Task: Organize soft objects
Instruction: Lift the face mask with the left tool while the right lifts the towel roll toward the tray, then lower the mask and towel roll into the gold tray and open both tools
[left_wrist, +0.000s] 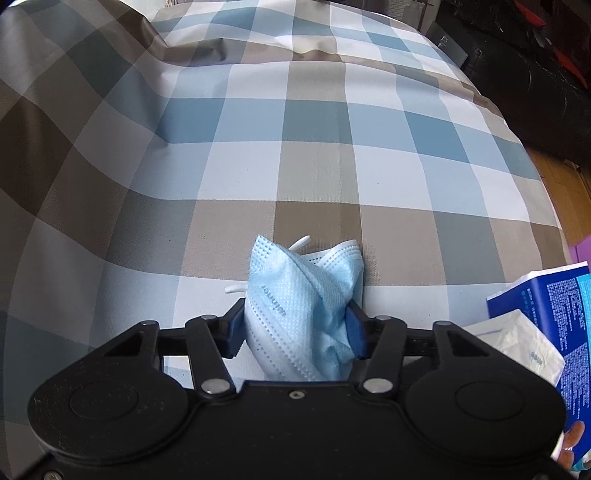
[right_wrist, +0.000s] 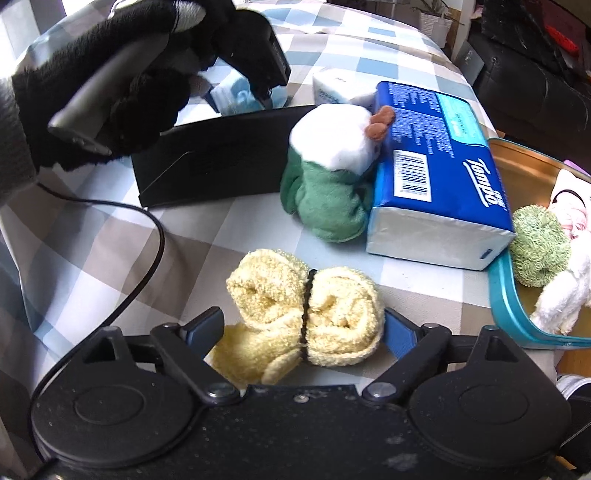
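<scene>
Two grippers: left gripper fingers pinch a blue face mask; right gripper fingers wide around yellow towel roll, tissue pack at 1 o'clock.

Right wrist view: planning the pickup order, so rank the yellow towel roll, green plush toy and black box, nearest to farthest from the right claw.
1. Yellow towel roll, between the right claw fingers.
2. Green plush toy, beyond, beside the tissue pack.
3. Black box, farther back-left.
</scene>
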